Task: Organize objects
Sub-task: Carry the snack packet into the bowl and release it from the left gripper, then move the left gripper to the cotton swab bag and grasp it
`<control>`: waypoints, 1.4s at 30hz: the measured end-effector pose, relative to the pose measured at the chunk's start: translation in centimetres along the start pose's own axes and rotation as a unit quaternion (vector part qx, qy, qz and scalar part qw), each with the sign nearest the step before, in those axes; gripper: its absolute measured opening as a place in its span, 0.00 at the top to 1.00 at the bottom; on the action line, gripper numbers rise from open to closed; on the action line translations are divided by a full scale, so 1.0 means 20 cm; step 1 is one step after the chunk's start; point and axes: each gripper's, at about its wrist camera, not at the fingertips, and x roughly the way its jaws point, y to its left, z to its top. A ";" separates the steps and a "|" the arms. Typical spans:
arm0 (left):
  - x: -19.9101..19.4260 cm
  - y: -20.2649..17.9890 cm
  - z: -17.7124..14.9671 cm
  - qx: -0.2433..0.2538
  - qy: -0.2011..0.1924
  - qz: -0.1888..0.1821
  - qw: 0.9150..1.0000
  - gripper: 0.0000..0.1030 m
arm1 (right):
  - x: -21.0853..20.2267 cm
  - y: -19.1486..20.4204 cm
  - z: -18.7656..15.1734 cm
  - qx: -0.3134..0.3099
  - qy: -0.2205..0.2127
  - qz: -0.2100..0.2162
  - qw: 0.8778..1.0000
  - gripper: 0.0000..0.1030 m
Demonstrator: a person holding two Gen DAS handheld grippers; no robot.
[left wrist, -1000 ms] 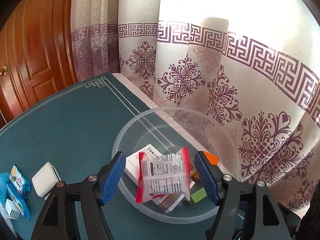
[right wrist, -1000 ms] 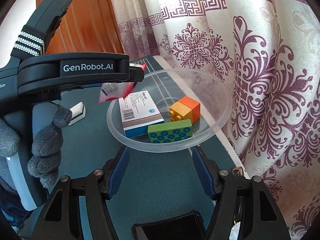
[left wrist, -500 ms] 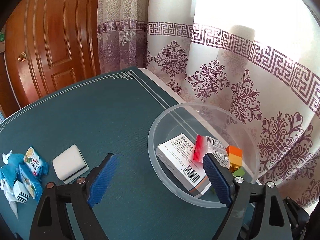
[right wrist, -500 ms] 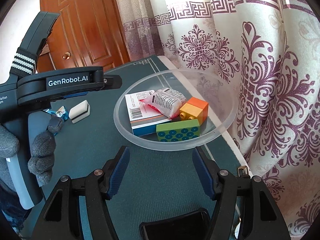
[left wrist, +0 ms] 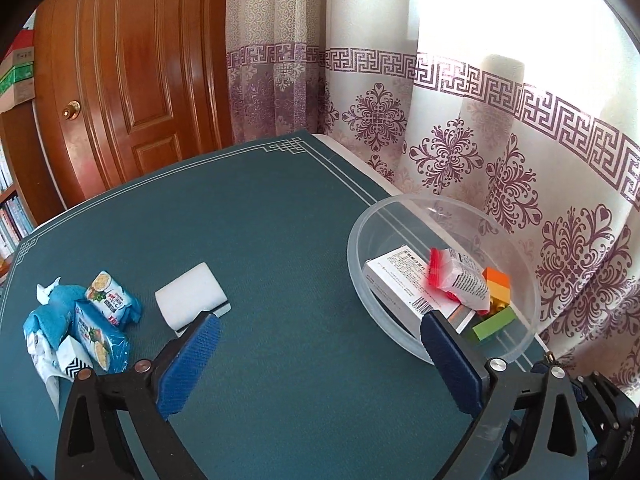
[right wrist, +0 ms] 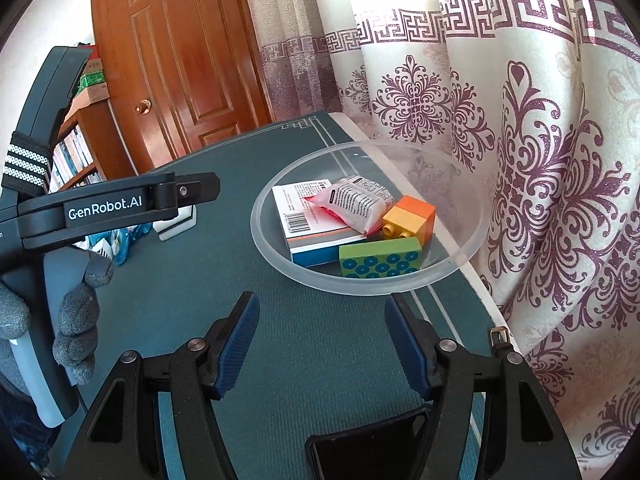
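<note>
Clear plastic bowl (right wrist: 460, 256) on the teal table mat (left wrist: 260, 240) holds a red-edged white snack packet (right wrist: 356, 204), lying on a white carton (right wrist: 308, 236) beside orange and green toy bricks at its 4 o'clock. Left gripper (left wrist: 320, 356), jaws just opened wide, is empty. Right gripper (right wrist: 324, 344) stands apart, empty, bowl at its 12 o'clock.

Packet (right wrist: 356, 200) on box (right wrist: 308, 224) in bowl (right wrist: 264, 240) (blocks (right wrist: 380, 258) alongside), sponge (left wrist: 192, 300) left.
</note>
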 end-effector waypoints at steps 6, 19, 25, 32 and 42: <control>-0.02 0.13 -0.05 -0.025 0.006 0.023 0.999 0.01 | 0.01 0.06 -0.02 -0.008 0.009 0.006 1.000 0.35; -0.18 0.53 -0.13 -0.092 -0.015 0.085 0.992 0.01 | 0.06 0.22 -0.07 -0.021 0.029 0.023 0.999 0.35; -0.24 0.74 -0.20 -0.133 -0.014 0.115 0.984 0.01 | 0.08 0.30 -0.08 -0.026 0.036 0.032 0.998 0.35; -0.29 0.98 -0.27 -0.176 -0.012 0.149 0.973 0.01 | 0.11 0.39 -0.09 -0.032 0.045 0.039 0.998 0.35; -0.25 1.23 -0.37 -0.223 0.009 0.186 0.957 0.01 | 0.14 0.49 -0.11 -0.042 0.055 0.049 0.996 0.35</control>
